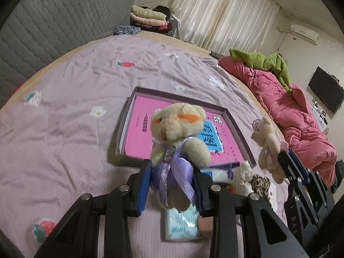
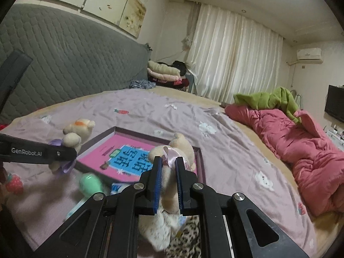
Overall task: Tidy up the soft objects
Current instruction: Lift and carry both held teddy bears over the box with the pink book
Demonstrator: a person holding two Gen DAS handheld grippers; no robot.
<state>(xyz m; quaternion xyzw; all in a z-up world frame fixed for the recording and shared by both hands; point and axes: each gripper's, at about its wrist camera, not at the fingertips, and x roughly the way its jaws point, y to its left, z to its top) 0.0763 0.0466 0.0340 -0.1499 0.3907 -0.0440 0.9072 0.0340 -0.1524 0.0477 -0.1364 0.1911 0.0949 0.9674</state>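
Lilac printed bed sheet [image 1: 64, 133] is noted under a pink-lined box [image 1: 137, 133], curtains [image 1: 223, 15] at 12 o'clock; left gripper [image 1: 172, 185] is clamped on purple-ribboned bear [image 1: 176, 129], right gripper [image 2: 168, 185] on pink-ribboned bear [image 2: 172, 150].

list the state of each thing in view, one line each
left gripper: shut on purple-bow bear
purple-bow bear: held above the box, upright
right gripper: shut on pink-bow bear
pink-bow bear: held off the bed
box: open, no toys inside
curtains: drawn
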